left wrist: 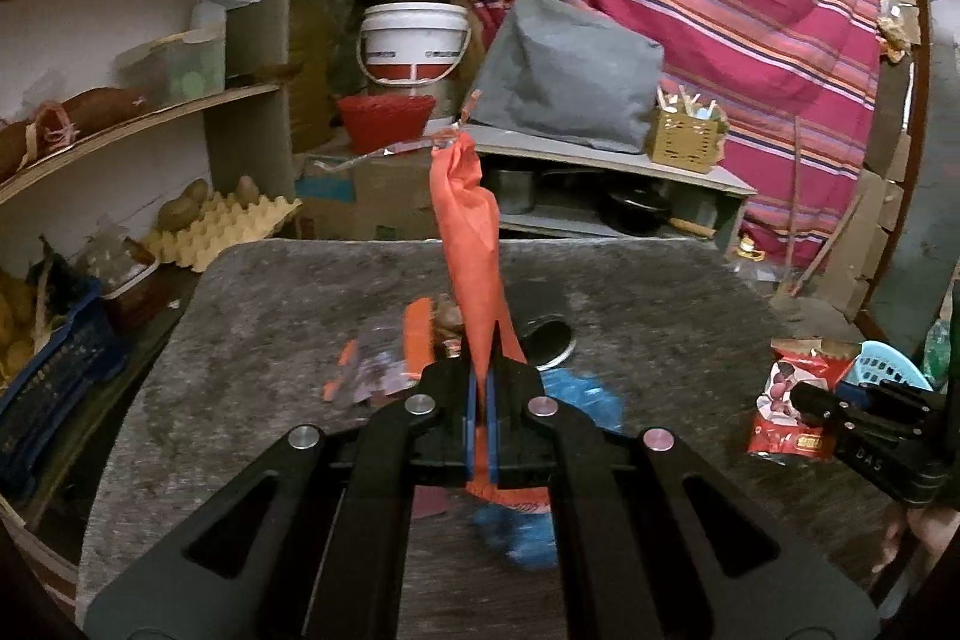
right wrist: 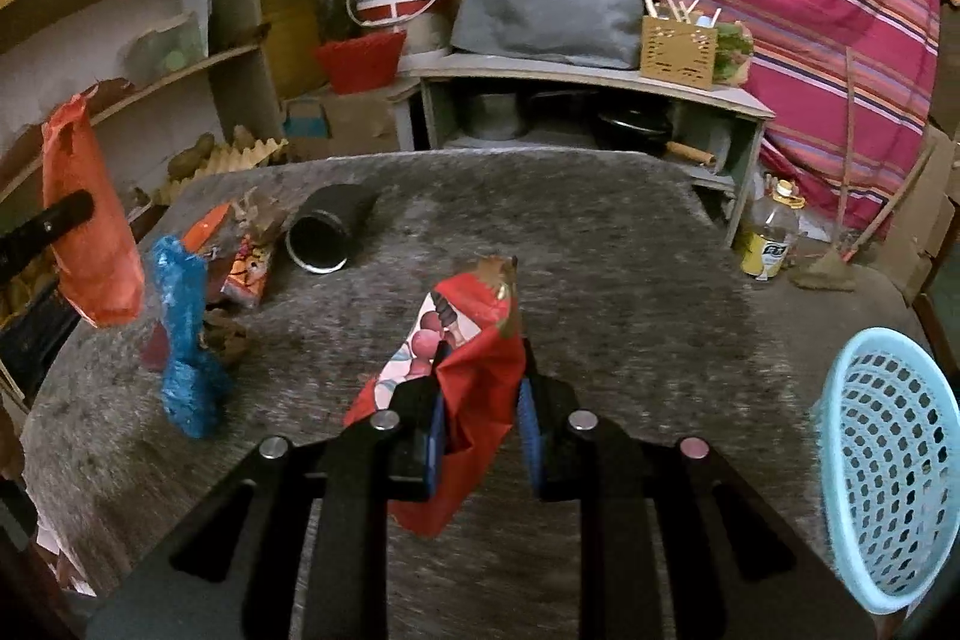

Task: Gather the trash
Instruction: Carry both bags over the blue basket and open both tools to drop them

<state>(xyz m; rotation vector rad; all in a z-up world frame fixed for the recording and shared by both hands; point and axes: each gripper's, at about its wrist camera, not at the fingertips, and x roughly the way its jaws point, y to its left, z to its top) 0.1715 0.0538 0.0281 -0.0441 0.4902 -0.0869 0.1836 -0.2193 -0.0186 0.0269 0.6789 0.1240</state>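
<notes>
— Trash is split between both hands, right? What does the left hand-held gripper (left wrist: 480, 388) have?

— An orange plastic bag (left wrist: 471, 244), pinched flat between its blue pads, jaws fully clenched. The bag sticks up and forward from the jaws, lifted off the grey worktop (left wrist: 660, 292).

— And the right hand-held gripper (right wrist: 483, 418)?

— It grips a red snack wrapper (right wrist: 462, 376) with cherries printed on it, jaws narrowed around the crumpled foil, held above the worktop.

— What lies loose?

— On the worktop's left part, as the right wrist view shows it: a crumpled blue plastic bag (right wrist: 183, 340), a small orange printed wrapper (right wrist: 249, 268) just beside it, some brown scraps, and a black cup (right wrist: 330, 229) on its side with its mouth towards the camera.

— Anything to drop it in?

— A light-blue perforated basket (right wrist: 888, 466) stands at the worktop's right edge, near the right hand-held gripper.
</notes>
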